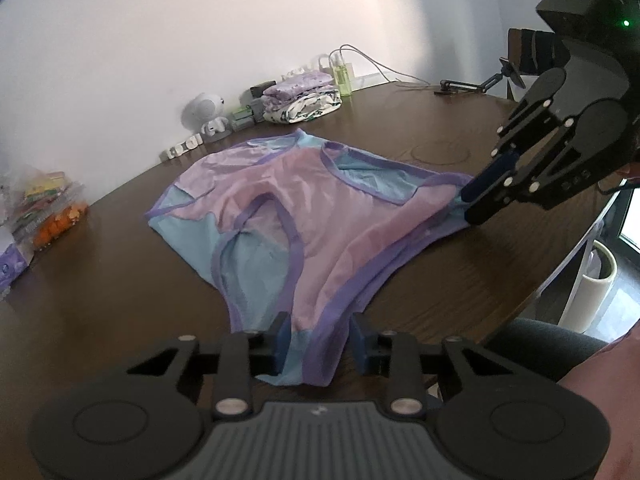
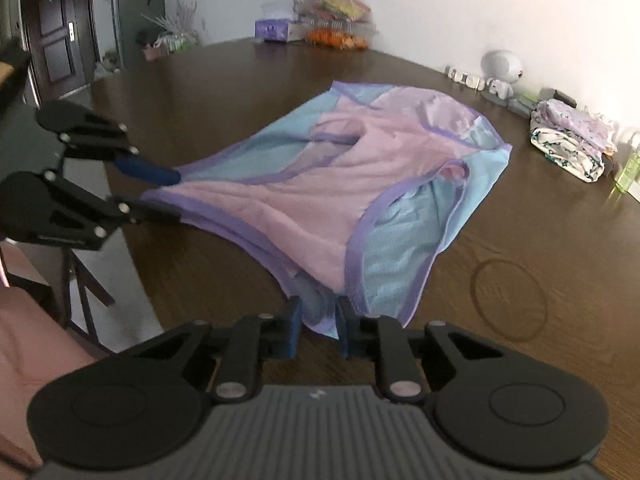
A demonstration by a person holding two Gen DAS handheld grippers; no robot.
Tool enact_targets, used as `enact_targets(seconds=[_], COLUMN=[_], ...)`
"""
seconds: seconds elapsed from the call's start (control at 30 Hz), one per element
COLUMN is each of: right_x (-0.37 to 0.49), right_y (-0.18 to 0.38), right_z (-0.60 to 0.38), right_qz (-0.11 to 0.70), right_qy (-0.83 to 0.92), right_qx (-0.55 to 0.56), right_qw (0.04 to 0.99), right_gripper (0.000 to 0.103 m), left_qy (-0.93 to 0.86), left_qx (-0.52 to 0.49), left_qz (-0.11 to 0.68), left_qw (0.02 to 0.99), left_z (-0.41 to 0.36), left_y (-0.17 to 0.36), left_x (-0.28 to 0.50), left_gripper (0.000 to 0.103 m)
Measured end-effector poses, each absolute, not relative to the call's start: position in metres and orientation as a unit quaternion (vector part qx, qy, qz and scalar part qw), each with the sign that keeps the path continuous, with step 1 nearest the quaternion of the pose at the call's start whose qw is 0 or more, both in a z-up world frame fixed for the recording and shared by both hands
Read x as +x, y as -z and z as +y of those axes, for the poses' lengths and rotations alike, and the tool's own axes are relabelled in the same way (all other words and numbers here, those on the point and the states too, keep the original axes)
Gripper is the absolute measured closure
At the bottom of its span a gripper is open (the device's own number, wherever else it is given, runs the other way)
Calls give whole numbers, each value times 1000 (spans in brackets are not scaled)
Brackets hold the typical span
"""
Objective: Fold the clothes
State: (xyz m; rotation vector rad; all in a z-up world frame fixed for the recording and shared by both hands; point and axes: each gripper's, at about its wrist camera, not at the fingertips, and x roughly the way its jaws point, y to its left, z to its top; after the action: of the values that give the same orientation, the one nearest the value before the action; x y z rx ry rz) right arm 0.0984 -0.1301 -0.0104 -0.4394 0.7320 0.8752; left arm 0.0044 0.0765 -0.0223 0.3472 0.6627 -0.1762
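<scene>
Both grippers pinching the pink-and-blue garment (image 1: 288, 216) on the table (image 1: 440, 280)
Left gripper (image 1: 320, 344) and right gripper (image 2: 318, 328) each clamp a corner; no legible writing; folded clothes (image 2: 568, 140) lie by the wall

Black linkage tongs (image 1: 318, 346) with blue pads (image 1: 283, 344), silver rivets, ribbed grey housing.

Dark wood table (image 2: 256, 80) against white wall (image 1: 160, 20); dark panelled door (image 2: 56, 32) beyond the table's far-left corner.

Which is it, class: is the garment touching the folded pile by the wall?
Apart. The right wrist view shows bare table between the garment and the pile.
</scene>
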Motion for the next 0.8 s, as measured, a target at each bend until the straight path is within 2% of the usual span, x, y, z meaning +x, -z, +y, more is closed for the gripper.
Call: enact_targets(seconds=[0.13, 0.27, 0.33, 0.37, 0.4, 0.43, 0.8], right_x=[98, 101, 103, 104, 104, 104, 81], right_y=[10, 10, 14, 16, 17, 17, -10], right_z=[-119, -111, -107, -106, -105, -105, -144], right_qz=[328, 331, 339, 343, 344, 344, 300], right_qy=[-395, -384, -378, -376, -375, -377, -466], right_qx=[-233, -254, -265, -269, -271, -272, -234], right_qw=[826, 824, 820, 818, 817, 816, 799], right_gripper=[87, 88, 90, 91, 94, 99, 101], left_qy=[85, 95, 97, 98, 99, 99, 88], left_qx=[172, 179, 182, 183, 185, 186, 114], left_qz=[323, 327, 324, 322, 321, 319, 286], left_qw=[927, 923, 923, 924, 924, 924, 947], left_z=[79, 77, 77, 77, 77, 77, 95], left_y=[23, 25, 25, 25, 25, 25, 14], left_x=[4, 5, 4, 4, 4, 4, 0], left_gripper=[73, 84, 85, 87, 96, 98, 98])
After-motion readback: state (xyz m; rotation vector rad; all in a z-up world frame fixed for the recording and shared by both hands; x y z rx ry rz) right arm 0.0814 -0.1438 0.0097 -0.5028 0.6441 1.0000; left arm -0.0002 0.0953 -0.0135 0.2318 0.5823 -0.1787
